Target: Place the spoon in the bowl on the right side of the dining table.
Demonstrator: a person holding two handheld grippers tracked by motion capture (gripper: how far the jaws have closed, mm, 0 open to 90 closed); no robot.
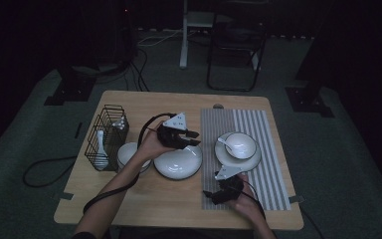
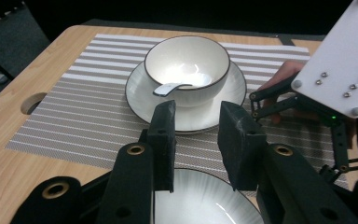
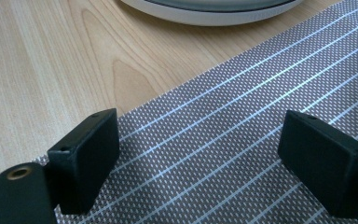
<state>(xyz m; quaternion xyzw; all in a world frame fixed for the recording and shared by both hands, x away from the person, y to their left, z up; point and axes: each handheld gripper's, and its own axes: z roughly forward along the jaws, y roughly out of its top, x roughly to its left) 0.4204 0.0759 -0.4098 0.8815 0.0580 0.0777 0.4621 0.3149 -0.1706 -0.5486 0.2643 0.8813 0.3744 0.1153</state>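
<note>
Wire basket [image 1: 107, 130] w/ spoon [image 1: 100, 145] at table's left; chair [image 1: 236, 47] behind.

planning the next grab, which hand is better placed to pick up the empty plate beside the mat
Left. The left tongs hover right over the empty plate, jaws apart with nothing between them. The right tongs rest low on the striped mat, near its corner.

Dim room, dark walls, grey carpet.
Wooden table [image 1: 144, 199] at centre; black folding chair [image 1: 236, 45] at 12 o'clock, white stand post [image 1: 184, 35] beside it; cables [image 1: 42, 172] trail on floor [image 1: 348, 164] at 9 o'clock.
</note>
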